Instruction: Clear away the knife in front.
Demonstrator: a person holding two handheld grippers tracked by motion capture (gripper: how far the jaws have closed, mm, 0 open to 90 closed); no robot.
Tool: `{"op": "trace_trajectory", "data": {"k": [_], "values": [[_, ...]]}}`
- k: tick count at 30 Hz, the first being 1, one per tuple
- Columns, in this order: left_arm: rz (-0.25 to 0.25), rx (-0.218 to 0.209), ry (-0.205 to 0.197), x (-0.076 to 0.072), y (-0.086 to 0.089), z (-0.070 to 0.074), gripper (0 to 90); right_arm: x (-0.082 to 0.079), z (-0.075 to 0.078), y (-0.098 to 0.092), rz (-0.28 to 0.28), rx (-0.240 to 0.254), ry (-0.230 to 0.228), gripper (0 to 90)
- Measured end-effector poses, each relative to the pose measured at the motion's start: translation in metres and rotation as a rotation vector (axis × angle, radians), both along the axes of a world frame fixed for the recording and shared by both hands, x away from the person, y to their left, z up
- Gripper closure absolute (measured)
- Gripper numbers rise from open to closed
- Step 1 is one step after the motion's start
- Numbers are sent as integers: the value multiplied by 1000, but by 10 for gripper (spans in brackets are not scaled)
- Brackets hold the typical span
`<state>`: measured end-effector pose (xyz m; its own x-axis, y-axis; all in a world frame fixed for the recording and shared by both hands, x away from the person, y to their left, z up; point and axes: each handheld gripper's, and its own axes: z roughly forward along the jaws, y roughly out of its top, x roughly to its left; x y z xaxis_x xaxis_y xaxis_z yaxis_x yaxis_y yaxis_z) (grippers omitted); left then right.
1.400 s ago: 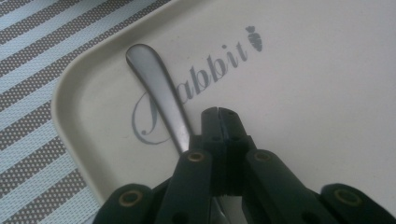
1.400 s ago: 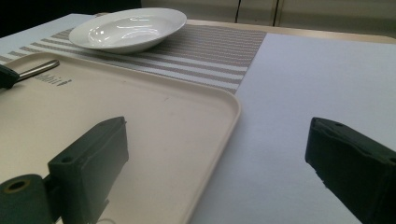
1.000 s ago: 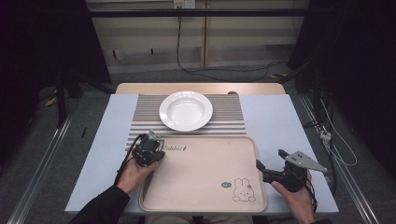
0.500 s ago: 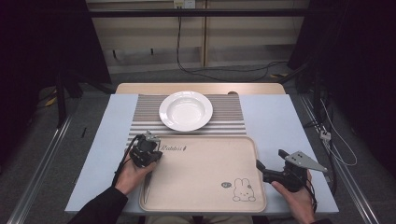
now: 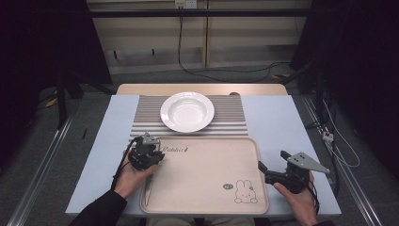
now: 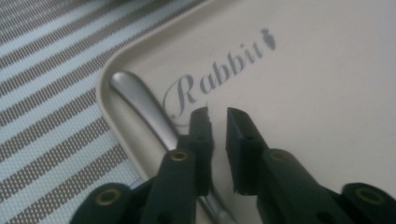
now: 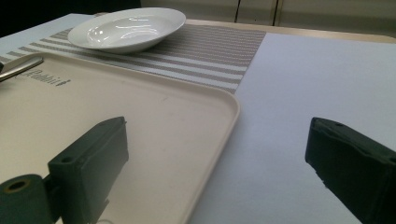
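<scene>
Just now both grippers (image 6: 217, 116) (image 7: 224, 154) gape over the tray (image 5: 207, 188), left jaws having parted from the metal utensil (image 6: 140, 102).

The left claw (image 6: 217, 123) hides the middle of the metal utensil (image 6: 140, 100); its working end stays unseen.

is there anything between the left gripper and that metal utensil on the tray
Nothing visible. The left gripper sits right over the metal utensil's handle, which lies along the left edge of the rabbit tray. Its jaws have just been opening, with a narrow gap and nothing between them.
</scene>
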<state>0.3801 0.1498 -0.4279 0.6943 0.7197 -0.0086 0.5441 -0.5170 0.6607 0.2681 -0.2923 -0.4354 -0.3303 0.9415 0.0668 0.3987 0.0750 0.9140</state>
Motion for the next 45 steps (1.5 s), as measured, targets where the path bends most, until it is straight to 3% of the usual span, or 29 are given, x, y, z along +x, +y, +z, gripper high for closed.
{"op": "trace_trajectory", "data": {"k": [4,5,10,12,13,15,18,20,22,25,28,30,32,34,36,45], "values": [[4,-36,-28,-4,0,5,588,0,0,0,0,3,-1,58],[10,-26,-37,-5,1,6,541,0,0,0,-1,4,-1,58],[26,-102,-87,-9,10,16,244,0,0,-1,-3,8,-1,58],[27,-128,-100,-12,12,20,184,-1,0,-1,-7,9,0,58],[15,-130,-92,-14,13,22,135,-1,0,-1,-7,7,0,58],[-2,-108,-118,-20,12,24,67,-2,0,-1,-7,6,-1,58],[-36,-97,-159,-29,14,27,59,-1,0,-1,-9,4,1,58],[-24,-112,-135,-32,16,28,60,-1,0,-1,-10,5,1,59],[-26,-127,-142,-37,20,28,61,-2,0,-1,-9,5,0,58],[-13,-129,-161,-44,26,28,61,-2,0,-2,-13,5,-2,59],[15,-149,-196,-48,34,32,61,-2,0,-1,-11,5,-2,59],[50,-137,-235,-52,38,35,61,-2,0,-1,-8,5,-2,58],[56,-112,-241,-55,42,36,56,-2,0,-1,-13,6,-3,58],[57,-126,-236,-58,48,36,52,-2,0,-2,-14,7,-2,58],[67,-114,-255,-60,52,36,52,-2,0,-1,-14,6,-3,58],[134,-149,-237,-66,64,30,57,-1,0,-1,-13,8,-1,58]]}}
